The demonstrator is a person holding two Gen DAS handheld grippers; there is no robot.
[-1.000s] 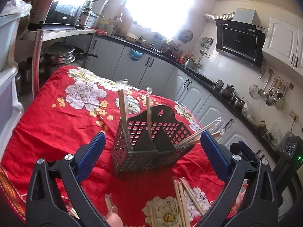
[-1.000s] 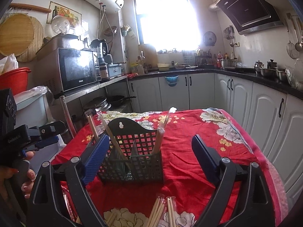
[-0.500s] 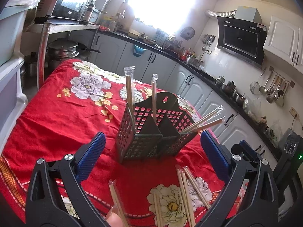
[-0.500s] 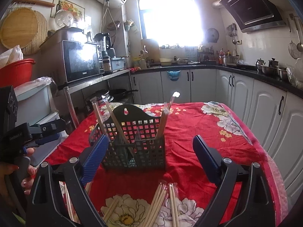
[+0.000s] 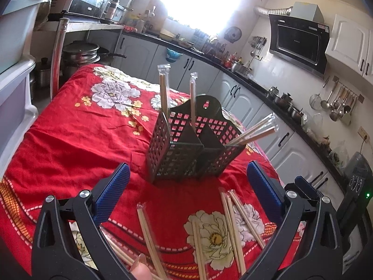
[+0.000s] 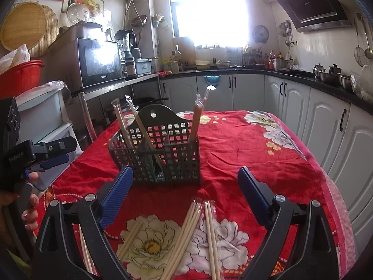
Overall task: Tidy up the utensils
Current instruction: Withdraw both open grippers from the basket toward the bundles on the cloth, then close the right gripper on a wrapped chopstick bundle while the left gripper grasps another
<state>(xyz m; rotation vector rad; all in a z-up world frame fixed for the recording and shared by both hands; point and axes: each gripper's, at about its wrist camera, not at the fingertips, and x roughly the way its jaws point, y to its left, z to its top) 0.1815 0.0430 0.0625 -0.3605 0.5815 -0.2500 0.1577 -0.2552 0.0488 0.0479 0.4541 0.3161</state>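
Several pairs loose: wrapped chopsticks point(image 6: 186, 235) lie flat on the red cloth point(image 6: 244, 154) at the bottom centre of the right wrist view, between the tongs and the caddy, where either tool can reach them.
Caddy: the dark mesh caddy point(image 5: 193, 144) stands upright mid-frame on the cloth, its dividers splitting it into compartments so pairs can stand sorted.
Already sorted: two wrapped pairs point(image 5: 163, 93) stand near-upright in the caddy's left part; another bundle point(image 5: 254, 133) leans out to the right, propped on the rim.
Left gripper: the left gripper point(image 5: 186, 193) hovers low at frame bottom, jaws spread wide, nothing between them.
Right gripper: the right gripper point(image 6: 186, 193) has its jaws equally wide apart and empty, aimed over the loose pairs, probably lined up for a pick.
Hand: a hand point(image 6: 28, 207) at the left edge of the right wrist view grips the other tool's handle.
Doubt: a fingertip and more sticks show at the bottom edge of the left wrist view; whether they touch is unclear.
Step, as judged: choosing the next loose pair to lift into the caddy.
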